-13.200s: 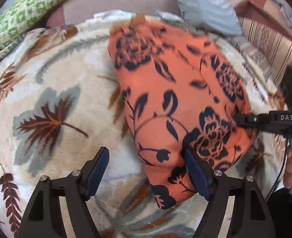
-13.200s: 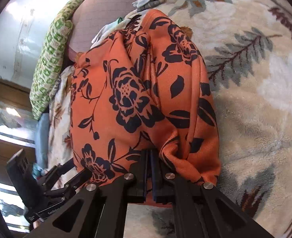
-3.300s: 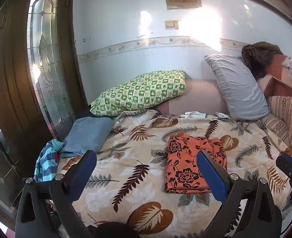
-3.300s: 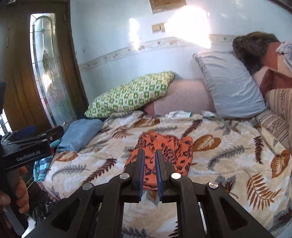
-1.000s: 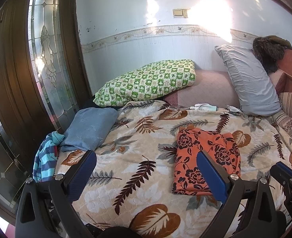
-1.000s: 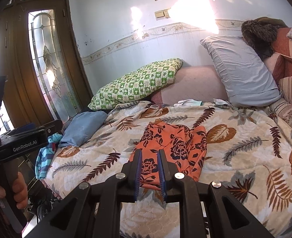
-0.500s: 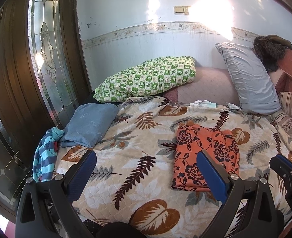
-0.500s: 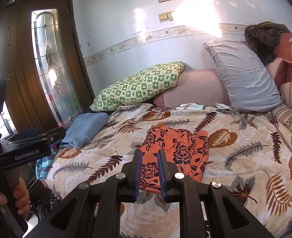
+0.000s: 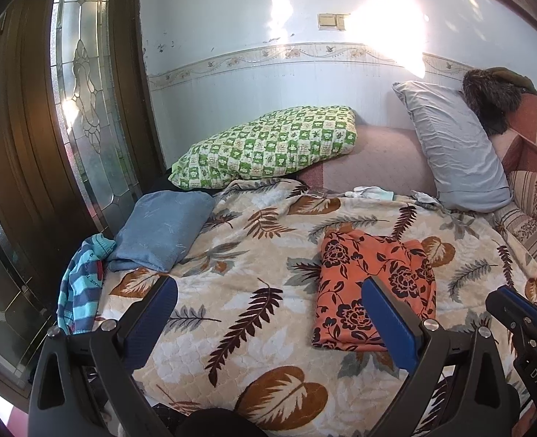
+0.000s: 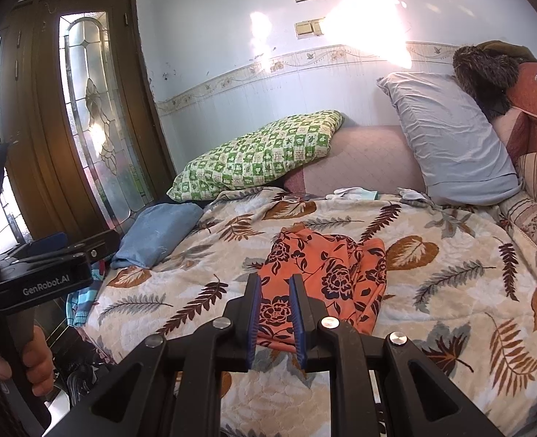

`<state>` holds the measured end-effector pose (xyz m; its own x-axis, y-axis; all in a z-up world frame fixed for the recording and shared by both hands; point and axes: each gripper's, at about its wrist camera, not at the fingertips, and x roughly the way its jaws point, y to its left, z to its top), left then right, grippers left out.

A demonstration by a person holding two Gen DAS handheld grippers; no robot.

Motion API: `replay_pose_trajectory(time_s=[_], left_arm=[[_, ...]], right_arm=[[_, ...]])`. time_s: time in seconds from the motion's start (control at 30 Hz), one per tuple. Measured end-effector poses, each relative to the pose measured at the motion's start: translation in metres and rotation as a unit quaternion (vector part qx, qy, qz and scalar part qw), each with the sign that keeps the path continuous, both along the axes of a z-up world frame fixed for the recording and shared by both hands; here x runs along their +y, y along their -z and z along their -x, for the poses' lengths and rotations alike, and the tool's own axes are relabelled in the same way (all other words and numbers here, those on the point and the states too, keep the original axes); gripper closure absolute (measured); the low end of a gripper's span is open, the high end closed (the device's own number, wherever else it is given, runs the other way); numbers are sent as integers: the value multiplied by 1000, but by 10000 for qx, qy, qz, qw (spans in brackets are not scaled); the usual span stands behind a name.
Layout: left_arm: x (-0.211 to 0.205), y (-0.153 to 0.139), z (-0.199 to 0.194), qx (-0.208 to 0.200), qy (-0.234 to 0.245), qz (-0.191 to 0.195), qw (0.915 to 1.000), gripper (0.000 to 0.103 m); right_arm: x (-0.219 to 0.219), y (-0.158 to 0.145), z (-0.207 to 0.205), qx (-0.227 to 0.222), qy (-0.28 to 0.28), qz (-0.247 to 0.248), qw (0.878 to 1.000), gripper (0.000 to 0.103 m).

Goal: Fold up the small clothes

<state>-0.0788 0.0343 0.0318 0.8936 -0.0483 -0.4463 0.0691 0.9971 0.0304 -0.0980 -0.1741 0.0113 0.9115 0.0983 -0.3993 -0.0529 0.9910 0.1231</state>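
Both grippers have pulled back from the orange cloth (image 9: 374, 287), which was close under them before and now lies folded on the blanket (image 9: 254, 306), well apart from the fingers. Nearest, the left gripper (image 9: 268, 322) hangs above the near edge of the bed with its jaws wide open and nothing between them. The right gripper (image 10: 274, 322) holds its jaws almost closed, only a narrow slit is left, and they grip nothing; the cloth is seen through the slit but far behind it. The cloth rests a little right of the middle of the blanket, as a flat rectangle with the folded edge toward the left. I judge it thin, light and soft, so it will sag and slip open if lifted by one point; better to pinch two corners of the near edge together. Further, at the left edge, lie a blue cloth (image 9: 159, 229) and a striped cloth (image 9: 81, 284), not yet folded. At the far edge are a green pillow (image 9: 268, 145) and a grey pillow (image 9: 454, 145)
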Motion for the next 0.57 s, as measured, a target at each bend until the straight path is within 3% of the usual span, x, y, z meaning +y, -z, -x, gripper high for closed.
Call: replay_pose_trajectory(time_s=[0.27,0.57], left_arm=[[-4,8,-8,144,391,213,9989,2],[1,18,-27,217,341,359,9985,2]], right_arm=[[2,7,-11,160,-97,-1,9998,85],[-3,19,-35,393,-87,-107,9991,85]])
